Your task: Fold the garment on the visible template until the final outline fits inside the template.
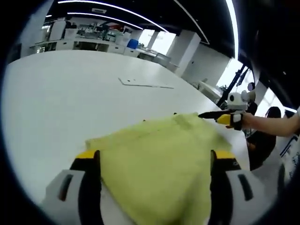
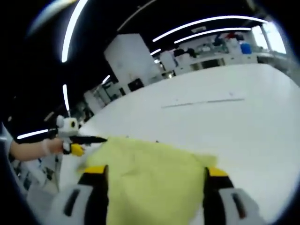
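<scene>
A pale yellow-green garment (image 1: 161, 159) lies on a broad white table (image 1: 61, 93), its soft, slightly rumpled cloth spreading between the jaws of the left gripper (image 1: 154, 161). In the right gripper view the same garment (image 2: 150, 176) fills the gap between the jaws of the right gripper (image 2: 152, 176). Both pairs of jaws stand wide apart; whether they pinch cloth cannot be told. Thin template lines (image 1: 145, 84) mark the table farther off. Beyond are white pillars (image 1: 185, 54), shelves and ceiling light strips (image 2: 70, 28)

Probably open-plan office or lab: long ceiling light strips (image 1: 117, 8), white desks (image 1: 89, 44) at back, white pillars (image 2: 131, 61).
</scene>
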Action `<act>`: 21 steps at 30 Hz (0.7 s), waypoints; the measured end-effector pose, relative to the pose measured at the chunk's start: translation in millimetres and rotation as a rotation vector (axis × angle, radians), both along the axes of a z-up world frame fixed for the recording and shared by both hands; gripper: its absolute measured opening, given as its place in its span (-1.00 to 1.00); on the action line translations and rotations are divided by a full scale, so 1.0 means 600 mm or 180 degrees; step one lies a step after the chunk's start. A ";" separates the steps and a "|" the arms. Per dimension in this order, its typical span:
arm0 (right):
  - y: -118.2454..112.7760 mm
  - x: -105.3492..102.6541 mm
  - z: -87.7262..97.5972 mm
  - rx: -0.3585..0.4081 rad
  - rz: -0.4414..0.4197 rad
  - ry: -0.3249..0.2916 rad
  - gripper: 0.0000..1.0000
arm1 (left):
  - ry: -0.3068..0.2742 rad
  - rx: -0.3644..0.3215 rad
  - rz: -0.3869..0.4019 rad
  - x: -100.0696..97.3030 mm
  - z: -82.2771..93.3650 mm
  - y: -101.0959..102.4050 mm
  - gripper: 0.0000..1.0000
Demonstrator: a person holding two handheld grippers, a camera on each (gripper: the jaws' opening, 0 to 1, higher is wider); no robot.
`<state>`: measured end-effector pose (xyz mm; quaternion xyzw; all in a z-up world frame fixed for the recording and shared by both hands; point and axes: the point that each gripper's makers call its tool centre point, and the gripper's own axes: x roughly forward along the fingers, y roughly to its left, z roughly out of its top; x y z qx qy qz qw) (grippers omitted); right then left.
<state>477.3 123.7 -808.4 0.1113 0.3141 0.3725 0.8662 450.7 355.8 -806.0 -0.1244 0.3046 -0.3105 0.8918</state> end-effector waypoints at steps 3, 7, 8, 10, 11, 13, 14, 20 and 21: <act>-0.008 -0.005 0.007 -0.0027 0.0003 -0.0028 0.66 | -0.0021 0.0013 -0.0019 -0.010 0.006 0.005 0.90; -0.019 -0.023 0.020 -0.0017 -0.0017 -0.0040 0.64 | -0.0011 0.0036 -0.0018 -0.030 0.009 0.009 0.89; -0.022 -0.030 0.022 -0.0036 -0.0017 -0.0040 0.64 | -0.0012 0.0047 -0.0020 -0.034 0.009 0.014 0.89; -0.031 -0.038 0.023 -0.0066 -0.0006 -0.0056 0.62 | -0.0013 0.0059 -0.0014 -0.043 0.012 0.020 0.88; -0.035 -0.043 0.024 -0.0071 -0.0001 -0.0052 0.61 | -0.0011 0.0061 -0.0013 -0.049 0.014 0.021 0.88; -0.042 -0.056 0.026 -0.0090 0.0015 -0.0050 0.60 | -0.0005 0.0073 -0.0016 -0.056 0.011 0.029 0.87; -0.046 -0.065 0.026 -0.0125 0.0033 -0.0058 0.60 | -0.0002 0.0094 -0.0031 -0.064 0.012 0.031 0.86; -0.068 -0.100 0.028 -0.0169 0.0053 -0.0043 0.57 | 0.0068 0.0112 -0.0026 -0.109 0.010 0.038 0.81; -0.071 -0.106 0.027 -0.0181 0.0056 -0.0041 0.57 | 0.0069 0.0115 -0.0013 -0.111 0.010 0.045 0.80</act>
